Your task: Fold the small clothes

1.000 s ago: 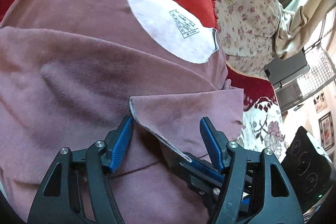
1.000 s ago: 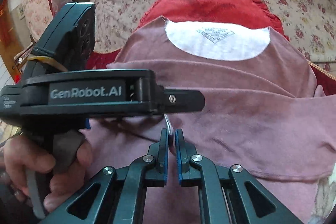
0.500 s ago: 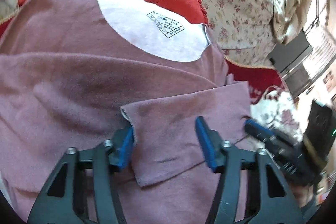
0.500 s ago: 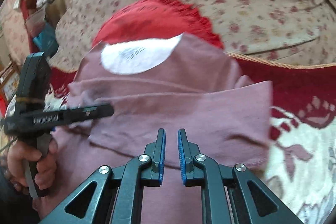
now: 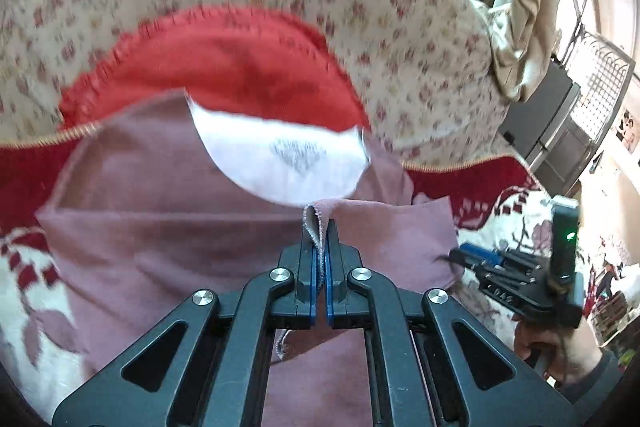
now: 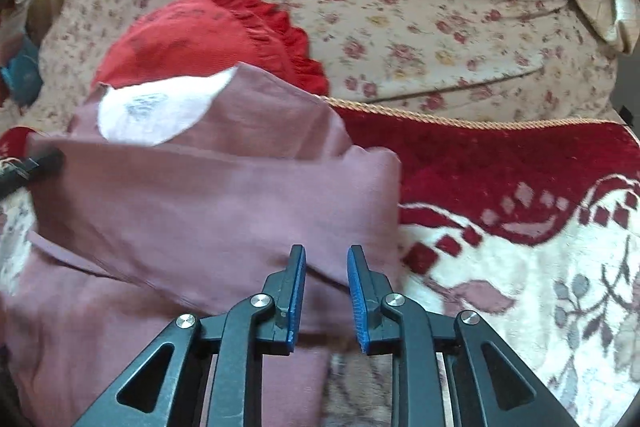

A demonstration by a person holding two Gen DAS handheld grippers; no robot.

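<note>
The right gripper (image 6: 326, 293) is hovering with its jaws opening, nothing between them; the mauve garment (image 6: 200, 211) is lying just beyond and left, the red patterned blanket (image 6: 520, 167) spreading right

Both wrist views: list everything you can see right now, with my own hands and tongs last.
Garment: one, mauve with a white inner neck patch, lying partly folded on the blanket.
Round cushion: one, red with a frilled edge, behind the garment's neckline.
Floral cover: one, cream with small red flowers, across the back.
Blanket: one, dark red and cream pattern, under the garment.
Curtain: beige, upper right of the left wrist view.
Left tongs: black with blue pads, shut on a garment edge.
Right tongs: black with blue pads, opening over the garment's lower right part, nothing gripped.
Hand: one, holding the right tongs' handle.
</note>
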